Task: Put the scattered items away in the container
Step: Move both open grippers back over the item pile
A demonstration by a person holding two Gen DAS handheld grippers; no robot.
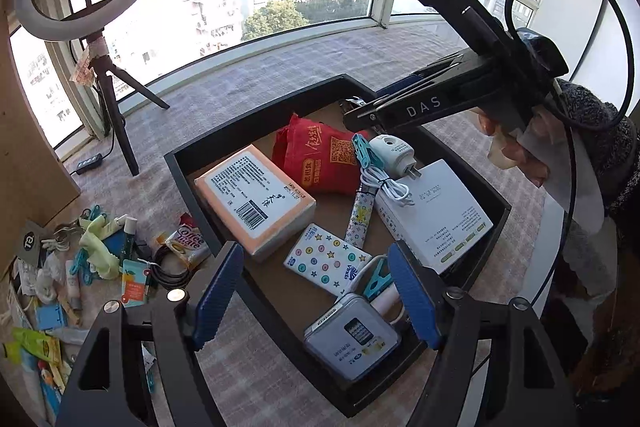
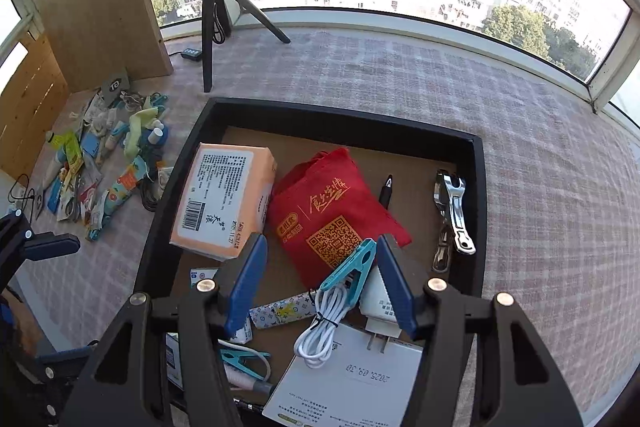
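Both tongs (image 1: pixel 316 297) (image 2: pixel 320 283) spread, empty — black tray (image 2: pixel 478 187) holds tissue pack (image 2: pixel 224 199), red bag (image 2: pixel 328 215), white box (image 2: pixel 348 387).

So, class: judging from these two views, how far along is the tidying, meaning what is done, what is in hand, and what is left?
Done: the tray already holds an orange pack, red bag, white box, tin and clips. In hand: nothing; both hand-held grippers, left and right, are open over the tray. Left: the pile of small items on the cloth beside it.
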